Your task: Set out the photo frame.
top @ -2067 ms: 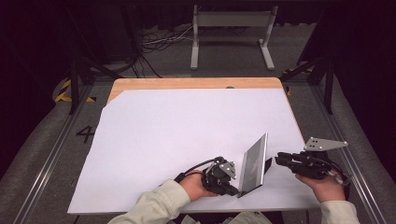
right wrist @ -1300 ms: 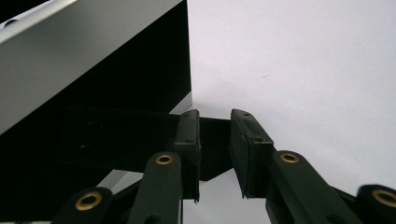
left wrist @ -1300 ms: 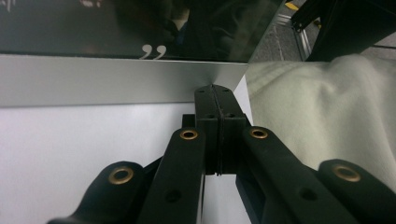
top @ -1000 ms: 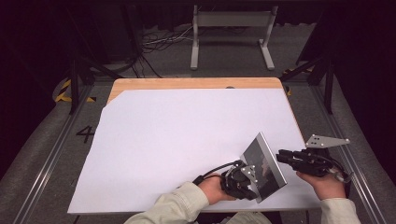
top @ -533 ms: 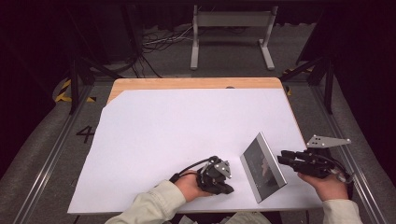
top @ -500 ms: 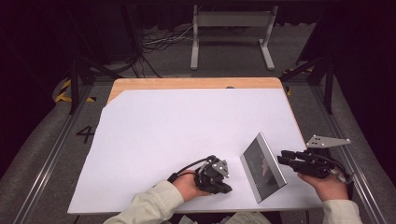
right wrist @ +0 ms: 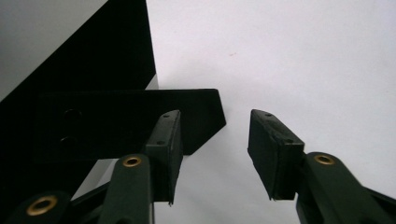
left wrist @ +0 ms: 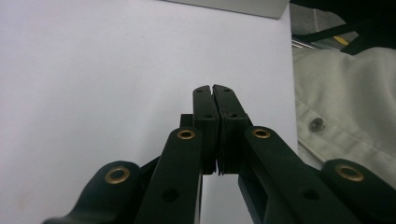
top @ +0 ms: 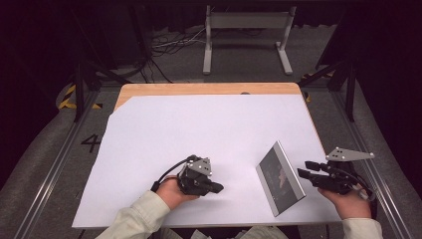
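A flat grey-rimmed panel with a dark face (top: 279, 178) stands tilted on the white table near the front right. My right gripper (top: 304, 169) sits just behind its right side, open. In the right gripper view, the gripper (right wrist: 215, 126) has its left finger (right wrist: 166, 149) against a black flat support piece (right wrist: 126, 121) on the panel's back, with nothing between the jaws. My left gripper (top: 216, 187) rests on the table to the panel's left, apart from it. Its jaws (left wrist: 213, 88) are pressed together with nothing in them.
A white sheet (top: 199, 129) covers the table, with a wooden strip (top: 209, 88) at the far edge. Beyond it stand a metal frame (top: 246, 30) and cables on the floor. A light sleeve (left wrist: 345, 98) lies beside the left gripper.
The left gripper has drawn back to the left, away from the panel. The panel has leaned back to a lower tilt. The right hand has barely moved.
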Action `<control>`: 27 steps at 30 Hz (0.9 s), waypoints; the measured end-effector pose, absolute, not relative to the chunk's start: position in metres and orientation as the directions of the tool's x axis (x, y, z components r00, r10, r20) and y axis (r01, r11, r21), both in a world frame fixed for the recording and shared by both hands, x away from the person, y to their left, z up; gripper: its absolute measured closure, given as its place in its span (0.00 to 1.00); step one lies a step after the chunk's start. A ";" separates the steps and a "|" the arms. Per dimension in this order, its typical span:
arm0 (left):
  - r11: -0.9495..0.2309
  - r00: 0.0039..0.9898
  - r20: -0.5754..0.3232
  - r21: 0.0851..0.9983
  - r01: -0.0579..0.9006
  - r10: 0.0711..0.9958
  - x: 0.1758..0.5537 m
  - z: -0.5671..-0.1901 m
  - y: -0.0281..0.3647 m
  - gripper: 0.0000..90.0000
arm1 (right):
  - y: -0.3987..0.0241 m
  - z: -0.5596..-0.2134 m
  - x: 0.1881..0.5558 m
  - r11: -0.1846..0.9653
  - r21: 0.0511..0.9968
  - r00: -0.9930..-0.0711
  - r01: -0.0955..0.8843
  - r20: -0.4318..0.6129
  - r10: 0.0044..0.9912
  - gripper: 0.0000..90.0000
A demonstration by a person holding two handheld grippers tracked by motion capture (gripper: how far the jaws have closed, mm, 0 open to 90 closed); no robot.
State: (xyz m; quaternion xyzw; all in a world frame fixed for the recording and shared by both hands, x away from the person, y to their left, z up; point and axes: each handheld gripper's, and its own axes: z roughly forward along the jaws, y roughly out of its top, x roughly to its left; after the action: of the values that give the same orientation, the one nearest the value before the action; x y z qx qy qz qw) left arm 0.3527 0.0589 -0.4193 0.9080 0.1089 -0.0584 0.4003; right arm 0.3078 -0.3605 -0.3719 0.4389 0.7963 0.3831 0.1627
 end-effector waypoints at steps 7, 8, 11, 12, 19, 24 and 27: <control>-0.606 0.947 -0.176 0.733 0.308 0.268 0.364 -0.422 0.096 0.97 | -0.366 -0.368 0.306 0.227 0.755 -0.470 0.615 0.120 0.874 0.52; -0.606 0.947 -0.176 0.733 0.308 0.268 0.364 -0.422 0.096 0.97 | -0.366 -0.368 0.306 0.227 0.755 -0.470 0.615 0.120 0.874 0.52; -0.589 0.931 -0.176 0.733 0.340 0.319 0.370 -0.426 0.107 0.96 | -0.367 -0.365 0.307 0.215 0.752 -0.467 0.623 0.138 0.873 0.50; -0.579 0.925 -0.179 0.735 0.352 0.335 0.372 -0.428 0.109 0.96 | -0.368 -0.364 0.308 0.212 0.750 -0.467 0.627 0.144 0.872 0.50; -0.534 0.898 -0.177 0.752 0.388 0.403 0.378 -0.432 0.123 0.95 | -0.369 -0.355 0.306 0.204 0.751 -0.452 0.628 0.138 0.881 0.51; -0.544 0.892 -0.155 0.744 0.388 0.425 0.380 -0.435 0.127 0.94 | -0.365 -0.350 0.305 0.210 0.738 -0.448 0.641 0.138 0.883 0.53; -0.553 0.889 -0.115 0.746 0.372 0.443 0.381 -0.437 0.130 0.93 | -0.362 -0.344 0.305 0.202 0.717 -0.435 0.667 0.156 0.887 0.59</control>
State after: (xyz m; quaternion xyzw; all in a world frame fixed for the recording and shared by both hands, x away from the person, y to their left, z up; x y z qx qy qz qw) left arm 0.3811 0.1295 -0.4368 0.8800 0.2316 0.0431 0.4123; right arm 0.3046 -0.3620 -0.3440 0.5105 0.7610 0.3722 0.1475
